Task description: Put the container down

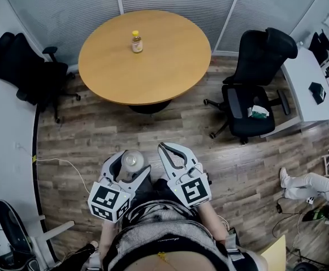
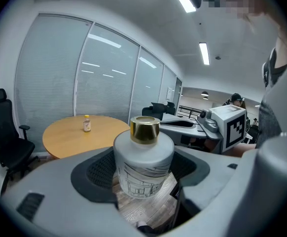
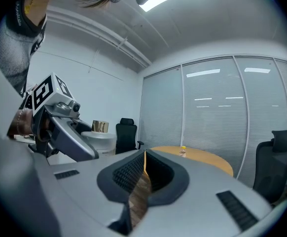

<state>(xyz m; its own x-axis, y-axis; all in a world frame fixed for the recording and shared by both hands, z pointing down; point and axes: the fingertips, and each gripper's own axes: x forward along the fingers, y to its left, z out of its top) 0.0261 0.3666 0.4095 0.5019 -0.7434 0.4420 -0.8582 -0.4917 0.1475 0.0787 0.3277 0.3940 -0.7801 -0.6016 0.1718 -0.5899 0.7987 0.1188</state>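
My left gripper [image 1: 131, 164] is shut on a squat frosted white container [image 2: 143, 166] with a gold cap [image 2: 145, 129] and a line drawing on its side. I hold it upright in the air above the wooden floor, close to my body. In the head view the container [image 1: 130, 161] shows between the left jaws. My right gripper [image 1: 165, 149] is beside it, shut with nothing in it [image 3: 144, 154]; its jaws meet. In the right gripper view the container [image 3: 99, 138] shows at the left.
A round wooden table [image 1: 167, 58] stands ahead with a small yellow-capped bottle [image 1: 136, 42] on it. Black office chairs sit at the left [image 1: 24, 66] and right [image 1: 256, 89]. A white desk [image 1: 306, 83] is at the right.
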